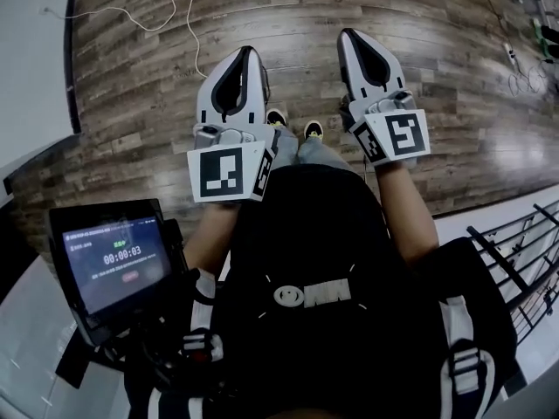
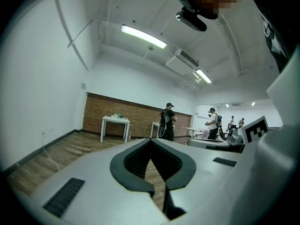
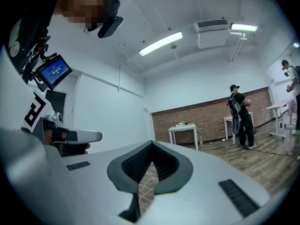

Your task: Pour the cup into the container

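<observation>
No cup or container can be made out in any view. In the head view my left gripper [image 1: 249, 52] and right gripper [image 1: 348, 33] are held side by side over the wooden floor [image 1: 131, 85], pointing away from the person. Both are shut, tips together, with nothing between them. The left gripper view shows the left gripper [image 2: 151, 139] closed and aimed level across a room. In the right gripper view the right gripper [image 3: 151, 143] is closed the same way.
A far white table [image 2: 115, 121] with small items stands against a brick wall [image 3: 206, 116]. Several people [image 2: 168, 122] stand near other tables. A chest-mounted screen [image 1: 109, 264] sits lower left, a white cable [image 1: 188, 24] lies on the floor, and a black railing [image 1: 524, 251] is at right.
</observation>
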`<control>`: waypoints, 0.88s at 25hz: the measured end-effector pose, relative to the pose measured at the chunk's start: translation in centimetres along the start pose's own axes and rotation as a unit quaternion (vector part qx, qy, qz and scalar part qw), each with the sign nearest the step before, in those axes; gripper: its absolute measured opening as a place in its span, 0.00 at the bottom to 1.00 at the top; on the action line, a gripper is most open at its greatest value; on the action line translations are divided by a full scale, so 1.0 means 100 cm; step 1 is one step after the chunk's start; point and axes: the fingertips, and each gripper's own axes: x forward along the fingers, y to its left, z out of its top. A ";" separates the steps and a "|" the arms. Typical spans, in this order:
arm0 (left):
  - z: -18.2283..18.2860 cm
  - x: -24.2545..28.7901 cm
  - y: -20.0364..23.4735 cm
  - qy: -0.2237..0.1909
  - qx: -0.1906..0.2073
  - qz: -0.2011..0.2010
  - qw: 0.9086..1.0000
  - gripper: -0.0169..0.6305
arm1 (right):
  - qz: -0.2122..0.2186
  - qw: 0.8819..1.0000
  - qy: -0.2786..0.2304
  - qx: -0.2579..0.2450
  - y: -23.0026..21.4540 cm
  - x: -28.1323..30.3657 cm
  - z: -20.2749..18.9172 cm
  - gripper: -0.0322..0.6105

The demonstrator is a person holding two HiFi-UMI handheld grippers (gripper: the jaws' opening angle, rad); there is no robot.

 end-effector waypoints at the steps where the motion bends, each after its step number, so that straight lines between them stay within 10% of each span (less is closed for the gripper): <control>1: 0.001 0.004 0.003 0.000 -0.002 -0.001 1.000 0.02 | -0.002 1.000 0.000 -0.001 -0.001 0.005 0.001 0.04; 22: 0.021 0.154 -0.031 0.021 0.032 0.012 0.999 0.02 | 0.039 0.999 0.001 0.004 -0.127 0.071 0.009 0.04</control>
